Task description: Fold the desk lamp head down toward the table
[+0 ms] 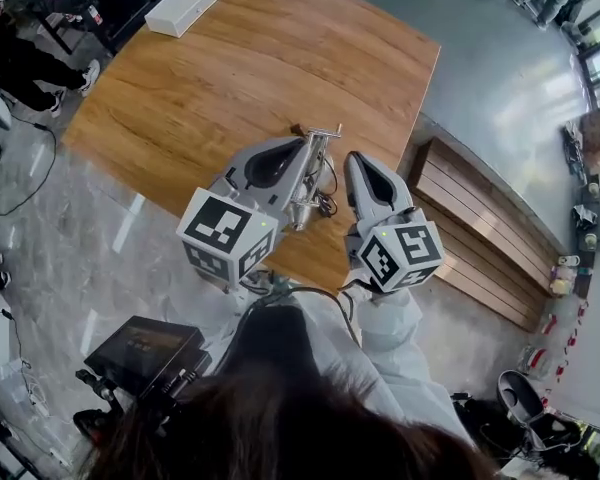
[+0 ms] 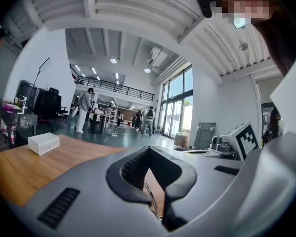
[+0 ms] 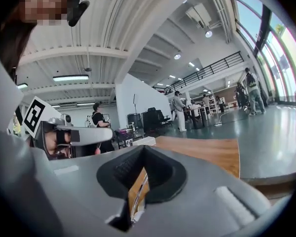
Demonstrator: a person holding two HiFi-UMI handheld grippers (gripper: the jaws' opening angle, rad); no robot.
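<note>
The desk lamp (image 1: 316,166) is a slim silver metal frame with a dark cable (image 1: 326,204). It sits near the front edge of the wooden table (image 1: 230,78), seen between the two raised grippers. My left gripper (image 1: 298,148) is held up just left of the lamp, and its jaws are shut with nothing in them. My right gripper (image 1: 356,160) hangs just right of the lamp, also shut and empty. Neither touches the lamp. Both gripper views look level across the room. Past the closed left gripper (image 2: 149,150) and right gripper (image 3: 144,150) only a sliver of table and metal shows.
A white box (image 1: 183,6) lies at the table's far left corner. A low wooden bench (image 1: 480,228) stands to the right of the table. A black device on a stand (image 1: 145,348) is by my left side. Several people stand at desks far behind.
</note>
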